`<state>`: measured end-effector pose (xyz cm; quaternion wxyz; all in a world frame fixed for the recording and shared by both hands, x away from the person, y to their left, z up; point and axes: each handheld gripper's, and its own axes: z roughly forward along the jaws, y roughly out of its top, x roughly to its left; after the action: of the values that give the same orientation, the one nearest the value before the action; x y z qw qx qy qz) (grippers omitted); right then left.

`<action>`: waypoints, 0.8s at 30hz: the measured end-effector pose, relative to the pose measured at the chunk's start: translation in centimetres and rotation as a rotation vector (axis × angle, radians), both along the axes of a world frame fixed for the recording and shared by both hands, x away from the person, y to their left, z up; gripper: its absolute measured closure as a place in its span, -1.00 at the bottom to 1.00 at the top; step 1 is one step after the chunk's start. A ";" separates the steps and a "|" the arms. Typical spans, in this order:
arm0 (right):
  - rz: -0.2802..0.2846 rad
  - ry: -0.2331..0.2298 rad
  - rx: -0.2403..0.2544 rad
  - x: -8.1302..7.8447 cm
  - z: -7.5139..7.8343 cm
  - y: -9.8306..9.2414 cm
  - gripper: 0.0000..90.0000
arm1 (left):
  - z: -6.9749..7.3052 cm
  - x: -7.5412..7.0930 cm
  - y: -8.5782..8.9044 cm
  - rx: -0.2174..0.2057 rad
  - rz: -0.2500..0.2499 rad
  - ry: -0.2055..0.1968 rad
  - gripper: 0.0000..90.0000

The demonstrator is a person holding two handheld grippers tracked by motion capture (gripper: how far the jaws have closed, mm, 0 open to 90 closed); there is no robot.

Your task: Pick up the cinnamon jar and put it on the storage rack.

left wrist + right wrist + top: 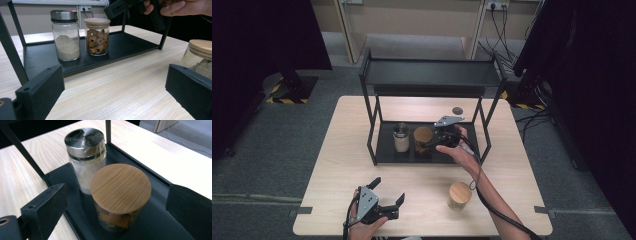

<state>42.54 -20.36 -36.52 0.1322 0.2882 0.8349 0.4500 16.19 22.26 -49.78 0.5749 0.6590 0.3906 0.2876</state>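
On the left, the left gripper [388, 197] rests low on the worktop [337, 165], near the front edge. Its fingers [41, 90] are wide apart and hold nothing.

In the middle stands a black rack [432, 75]. On its bottom shelf [384, 150] sit two jars, side by side. The left one is a jar with a silver lid [400, 136] and white powder inside. Just beside it is the jar with a wooden lid [423, 139], full of little brown rolls.

The right gripper [430, 144] is right by that wooden-lid jar. Its fingers [43, 207] are wide apart, one on each side of the jar, and they do not press on it. It looks like this jar has just been set down on the shelf, so that step seems done.

On the right, another wooden-lid jar [459, 195] waits on the worktop, well apart from the rack. It probably goes on the shelf next. For that, the right gripper would need to back out without bumping the jars, then reach over and close on the waiting one.
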 end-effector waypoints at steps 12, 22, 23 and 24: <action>0.027 -0.009 0.039 -1.4 0.6 -1.0 -0.92 | 0.0 0.0 0.0 -0.001 0.004 -0.002 -0.97; 0.051 -0.037 0.084 -3.0 0.7 -2.1 -0.92 | 0.0 0.0 0.0 0.001 0.005 -0.001 -0.97; 0.055 -0.040 0.089 -3.1 0.7 -2.2 -0.92 | 0.0 0.0 -0.1 0.002 0.005 -0.001 -0.97; 0.059 -0.043 0.089 -3.4 0.7 -2.3 -0.92 | 0.0 0.0 -0.1 0.002 0.005 -0.001 -0.97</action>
<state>39.18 -22.65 -35.79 0.1237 0.2594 0.8190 0.4966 16.14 22.19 -49.80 0.5737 0.6584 0.3916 0.2899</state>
